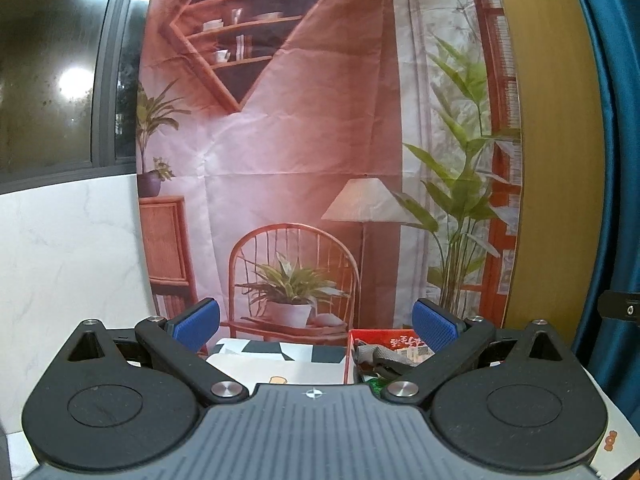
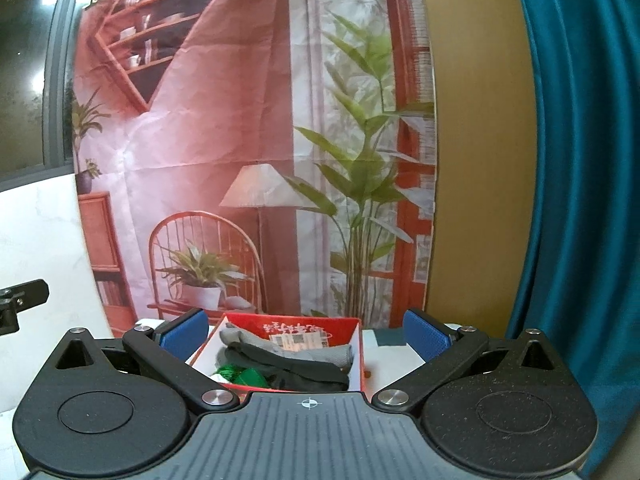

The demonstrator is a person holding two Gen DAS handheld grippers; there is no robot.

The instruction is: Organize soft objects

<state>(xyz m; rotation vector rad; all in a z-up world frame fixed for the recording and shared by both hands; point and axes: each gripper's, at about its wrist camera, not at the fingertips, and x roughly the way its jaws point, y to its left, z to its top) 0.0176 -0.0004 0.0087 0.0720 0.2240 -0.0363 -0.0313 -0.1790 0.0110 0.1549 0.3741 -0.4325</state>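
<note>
Both claws gape wide and hold nothing: the left gripper (image 1: 316, 322) and right gripper (image 2: 306, 330) hover above the red box (image 2: 356, 330), where gray socks (image 2: 280, 350) and something green (image 2: 244, 378) already lie. Likely between placements; next, find another soft item.

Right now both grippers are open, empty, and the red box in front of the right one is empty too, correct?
Not quite. The red box is not empty: the right wrist view shows grey and dark cloth and something green inside. The left gripper and right gripper are open and empty.
</note>
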